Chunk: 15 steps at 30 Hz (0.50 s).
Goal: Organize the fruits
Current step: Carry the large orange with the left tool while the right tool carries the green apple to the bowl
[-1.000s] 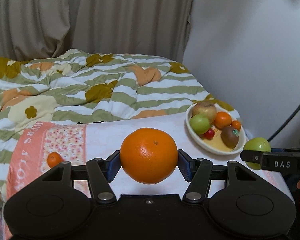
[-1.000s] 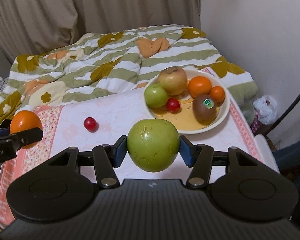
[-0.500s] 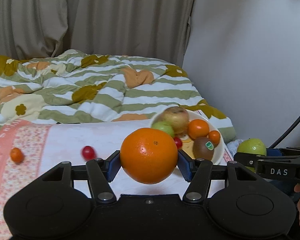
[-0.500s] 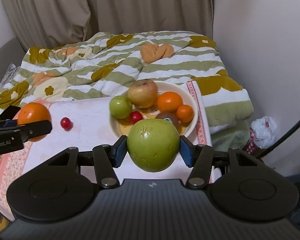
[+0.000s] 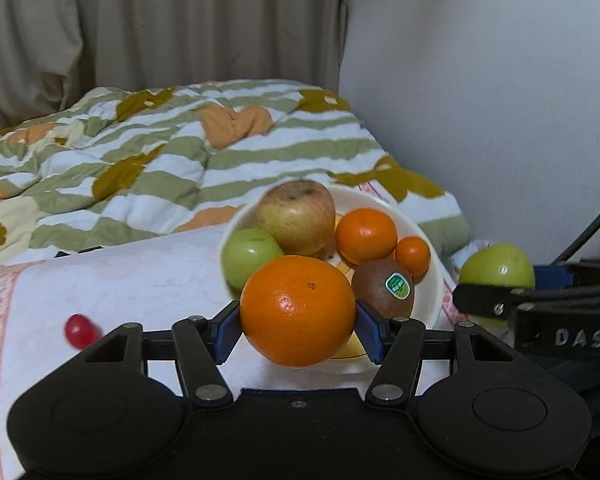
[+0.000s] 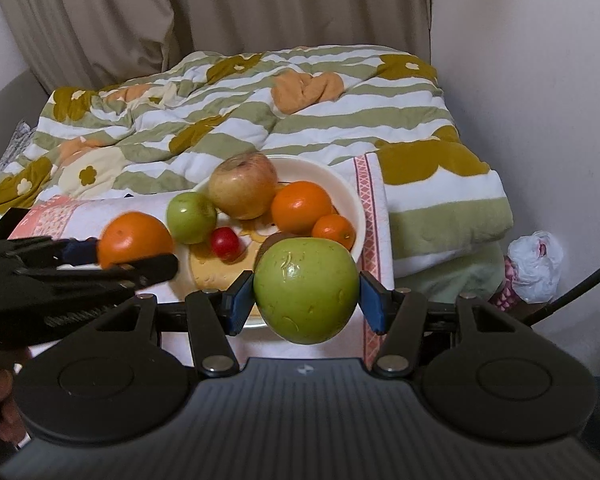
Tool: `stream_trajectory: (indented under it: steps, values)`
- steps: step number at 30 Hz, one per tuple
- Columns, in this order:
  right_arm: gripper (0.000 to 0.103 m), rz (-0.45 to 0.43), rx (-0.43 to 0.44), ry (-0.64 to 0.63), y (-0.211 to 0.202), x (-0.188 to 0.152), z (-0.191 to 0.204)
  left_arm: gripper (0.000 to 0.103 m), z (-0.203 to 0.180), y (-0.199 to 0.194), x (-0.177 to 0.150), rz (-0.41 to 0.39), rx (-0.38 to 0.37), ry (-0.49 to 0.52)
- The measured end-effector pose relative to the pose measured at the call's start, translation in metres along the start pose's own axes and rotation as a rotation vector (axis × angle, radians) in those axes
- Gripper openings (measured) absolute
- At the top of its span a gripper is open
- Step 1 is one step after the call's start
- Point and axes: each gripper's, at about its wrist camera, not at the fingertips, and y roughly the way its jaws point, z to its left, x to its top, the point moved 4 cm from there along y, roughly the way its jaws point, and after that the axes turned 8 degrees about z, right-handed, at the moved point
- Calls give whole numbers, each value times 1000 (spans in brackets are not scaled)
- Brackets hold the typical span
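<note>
My left gripper (image 5: 298, 326) is shut on a large orange (image 5: 298, 312), held just in front of the white bowl (image 5: 430, 280). The bowl holds a yellow-red apple (image 5: 298, 216), a green apple (image 5: 252, 256), two smaller oranges (image 5: 366, 236), a kiwi (image 5: 382, 288) and, in the right wrist view, a red cherry tomato (image 6: 225, 242). My right gripper (image 6: 306, 300) is shut on a green apple (image 6: 306, 296) above the bowl's near right rim (image 6: 352, 204). The left gripper and its orange (image 6: 136, 244) show at the bowl's left.
A loose red cherry tomato (image 5: 78, 330) lies on the white cloth (image 5: 140, 280) left of the bowl. A striped flowered quilt (image 5: 160, 160) lies behind. A wall stands to the right, with a white plastic bag (image 6: 536, 266) on the floor and a black cable.
Both grippers, each still holding its fruit, have moved closer to the bowl. The bowl now sits right behind the orange and under the green apple.
</note>
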Motion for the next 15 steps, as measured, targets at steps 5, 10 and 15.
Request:
stream_trajectory:
  steps: [5,10,15]
  values:
    - [71,15,-10,19,14,3,-11,64,-8,25,2,48,-2,40]
    - [71,25,-23,54,20,6,-20,64,-15,37,3,79,-1,78]
    - [71,29,-35,64,24,11,-21,78,-16,39,2,83,-2,99]
